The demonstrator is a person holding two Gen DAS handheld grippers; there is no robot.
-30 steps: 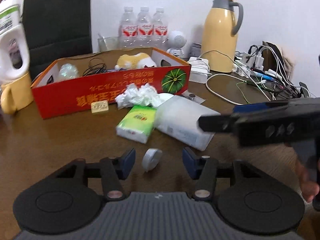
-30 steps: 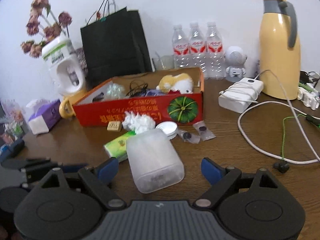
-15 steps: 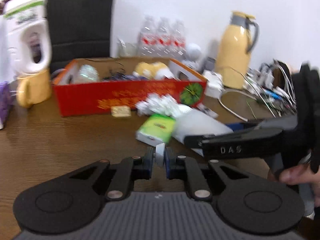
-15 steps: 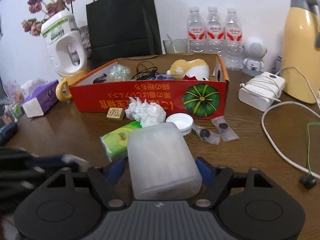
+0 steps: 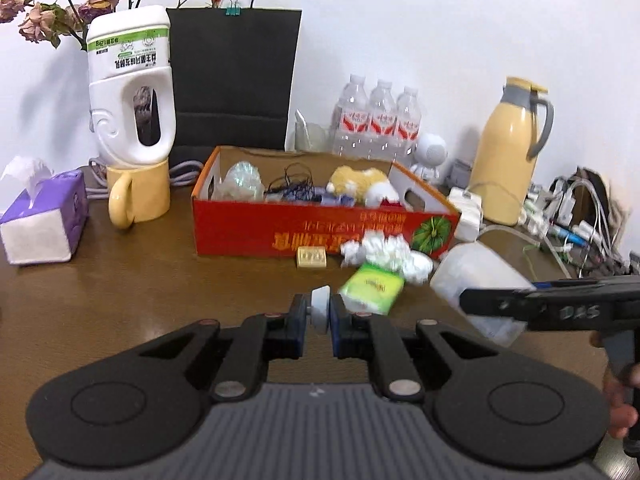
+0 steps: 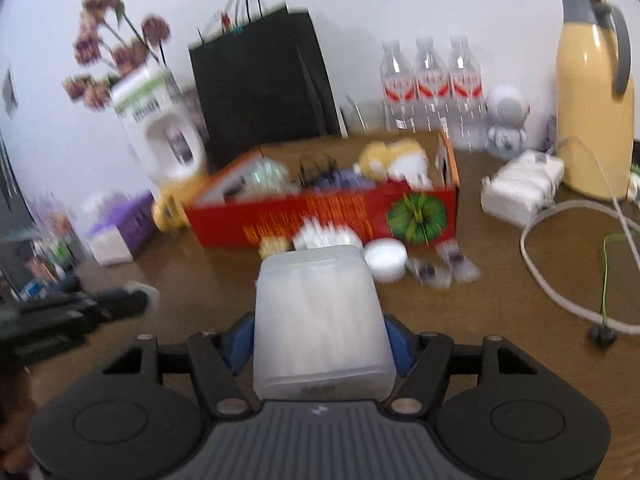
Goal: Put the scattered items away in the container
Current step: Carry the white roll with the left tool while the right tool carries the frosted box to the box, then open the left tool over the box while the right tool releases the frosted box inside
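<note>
Fingers of left gripper [image 5: 321,317] pinching small pale tape roll [image 5: 321,307] edgewise; right gripper [image 6: 320,334] clamping frosted translucent plastic box [image 6: 320,320], jaws just closing. Red cardboard box [image 5: 320,232] ahead of both. Thin-edge pinch, could pop out; slick box could slip; could collide over rim.

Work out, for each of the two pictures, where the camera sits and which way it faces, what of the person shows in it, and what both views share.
Left wrist view: sits on the left gripper, facing the red box and the wall; it pinches a small white roll; the right gripper and fingers enter at right.
Right wrist view: sits on the right gripper, facing the same way; it clamps a frosted plastic box; the other gripper shows blurred at left.
Shared: red box, yellow flask, black bag, water bottles.
</note>
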